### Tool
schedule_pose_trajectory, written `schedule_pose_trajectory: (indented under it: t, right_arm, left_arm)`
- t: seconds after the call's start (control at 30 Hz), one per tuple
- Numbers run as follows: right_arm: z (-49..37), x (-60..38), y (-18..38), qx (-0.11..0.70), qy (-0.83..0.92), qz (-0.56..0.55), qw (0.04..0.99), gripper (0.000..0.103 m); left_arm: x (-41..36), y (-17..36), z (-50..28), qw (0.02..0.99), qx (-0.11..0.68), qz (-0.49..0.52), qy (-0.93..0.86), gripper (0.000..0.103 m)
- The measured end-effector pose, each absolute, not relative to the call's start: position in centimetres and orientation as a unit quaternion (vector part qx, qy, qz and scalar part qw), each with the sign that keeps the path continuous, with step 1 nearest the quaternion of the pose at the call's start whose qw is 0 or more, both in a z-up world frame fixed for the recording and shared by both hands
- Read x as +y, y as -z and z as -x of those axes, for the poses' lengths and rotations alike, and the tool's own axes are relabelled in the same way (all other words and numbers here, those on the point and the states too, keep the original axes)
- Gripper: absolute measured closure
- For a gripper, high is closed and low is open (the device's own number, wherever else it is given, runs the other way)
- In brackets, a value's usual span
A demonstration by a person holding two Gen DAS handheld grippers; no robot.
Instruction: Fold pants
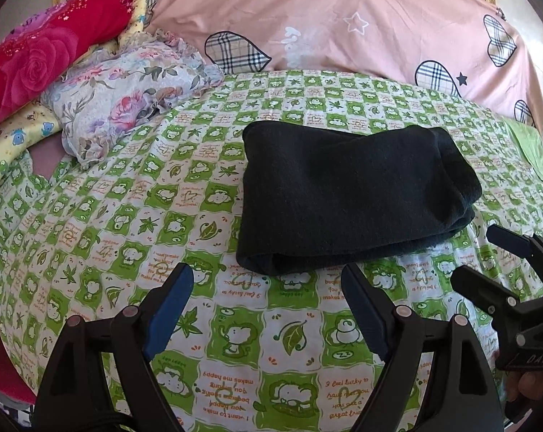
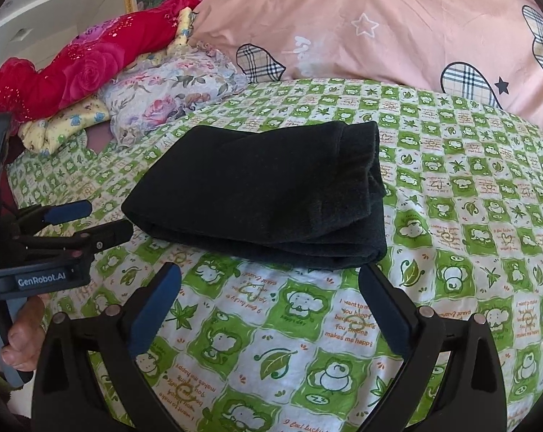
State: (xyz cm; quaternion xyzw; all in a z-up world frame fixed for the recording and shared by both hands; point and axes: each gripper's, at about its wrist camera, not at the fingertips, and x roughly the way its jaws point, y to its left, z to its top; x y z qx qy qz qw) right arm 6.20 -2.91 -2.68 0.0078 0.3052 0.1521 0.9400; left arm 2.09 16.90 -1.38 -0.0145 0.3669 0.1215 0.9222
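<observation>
The black pants (image 1: 354, 198) lie folded into a thick rectangle on the green-and-white patterned bedsheet (image 1: 235, 324); they also show in the right wrist view (image 2: 268, 194). My left gripper (image 1: 268, 277) is open and empty, just short of the bundle's near edge. My right gripper (image 2: 271, 277) is open and empty, also just in front of the bundle. Each gripper appears in the other's view: the right one (image 1: 480, 255) at the right, the left one (image 2: 102, 219) at the left, both open.
A large pink pillow (image 1: 343, 18) with plaid hearts lies behind the pants. A floral pillow (image 1: 127, 97), a red rose blanket (image 1: 44, 57) and a yellow cloth (image 1: 16, 136) are piled at the back left. A light green cloth (image 1: 534, 147) lies at the right.
</observation>
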Motion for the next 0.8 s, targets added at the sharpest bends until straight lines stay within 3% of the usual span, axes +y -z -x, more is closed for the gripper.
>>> schedule_pose_trajectory:
  t: [0.8]
  right_arm:
    - [-6.5, -2.4, 2.6, 0.281, -0.154, -0.005, 0.947, 0.004]
  left_arm:
    - [16.0, 1.8, -2.1, 0.935, 0.336, -0.006, -0.111, 0.017]
